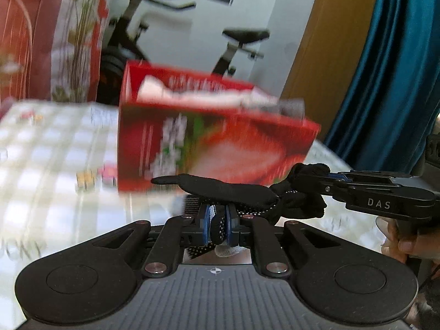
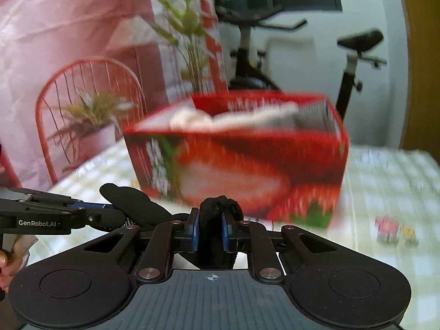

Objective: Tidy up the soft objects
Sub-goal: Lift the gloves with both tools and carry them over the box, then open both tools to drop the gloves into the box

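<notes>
Left gripper (image 1: 217, 221): jaws clamped on black glove (image 1: 220, 192), held before red box (image 1: 214, 143).
Right gripper (image 2: 210, 229): jaws pinched on glove's other end.
Advice: glove to be lifted level, released above box.

"DAS" stands in white on the right gripper (image 1: 319, 183) — "GenRobot.AI" on the left gripper (image 2: 110, 214); the red box (image 2: 236, 154) has print too blurred to read.
</notes>
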Action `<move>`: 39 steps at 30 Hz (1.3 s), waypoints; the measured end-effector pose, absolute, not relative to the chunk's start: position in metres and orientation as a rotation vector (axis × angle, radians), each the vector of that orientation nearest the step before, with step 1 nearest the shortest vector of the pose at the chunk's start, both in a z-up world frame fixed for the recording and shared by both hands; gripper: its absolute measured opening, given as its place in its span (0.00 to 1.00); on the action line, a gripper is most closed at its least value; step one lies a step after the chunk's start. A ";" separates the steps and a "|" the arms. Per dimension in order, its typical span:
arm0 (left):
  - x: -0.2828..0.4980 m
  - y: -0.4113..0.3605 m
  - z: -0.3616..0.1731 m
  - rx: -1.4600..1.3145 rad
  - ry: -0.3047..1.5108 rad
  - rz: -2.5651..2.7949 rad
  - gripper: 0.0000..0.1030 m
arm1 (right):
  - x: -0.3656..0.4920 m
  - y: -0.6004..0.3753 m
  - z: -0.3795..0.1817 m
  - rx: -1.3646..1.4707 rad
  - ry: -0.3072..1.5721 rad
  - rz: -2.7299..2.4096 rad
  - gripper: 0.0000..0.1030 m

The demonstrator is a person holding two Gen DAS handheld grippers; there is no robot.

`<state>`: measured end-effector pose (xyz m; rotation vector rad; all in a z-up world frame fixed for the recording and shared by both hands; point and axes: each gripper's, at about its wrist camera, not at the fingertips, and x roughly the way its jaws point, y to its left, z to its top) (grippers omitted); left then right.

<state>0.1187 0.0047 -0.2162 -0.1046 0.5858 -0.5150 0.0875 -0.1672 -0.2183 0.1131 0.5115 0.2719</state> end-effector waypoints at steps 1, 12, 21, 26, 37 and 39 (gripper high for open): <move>0.121 0.004 -0.208 -0.101 0.563 -0.517 0.12 | 0.089 -0.169 -0.210 0.107 0.490 0.275 0.14; 0.180 -0.017 -0.141 -0.046 0.434 -0.515 0.12 | 0.152 -0.186 -0.135 0.025 0.360 0.257 0.14; 0.251 -0.036 -0.148 0.021 0.532 -0.471 0.12 | 0.230 -0.190 -0.159 0.015 0.428 0.178 0.14; 0.272 -0.041 -0.165 0.058 0.618 -0.459 0.12 | 0.253 -0.191 -0.183 0.039 0.512 0.157 0.14; 0.299 -0.044 -0.179 0.107 0.734 -0.468 0.13 | 0.279 -0.193 -0.208 0.083 0.650 0.137 0.14; 0.298 -0.045 -0.181 0.107 0.740 -0.470 0.13 | 0.281 -0.192 -0.210 0.080 0.663 0.135 0.14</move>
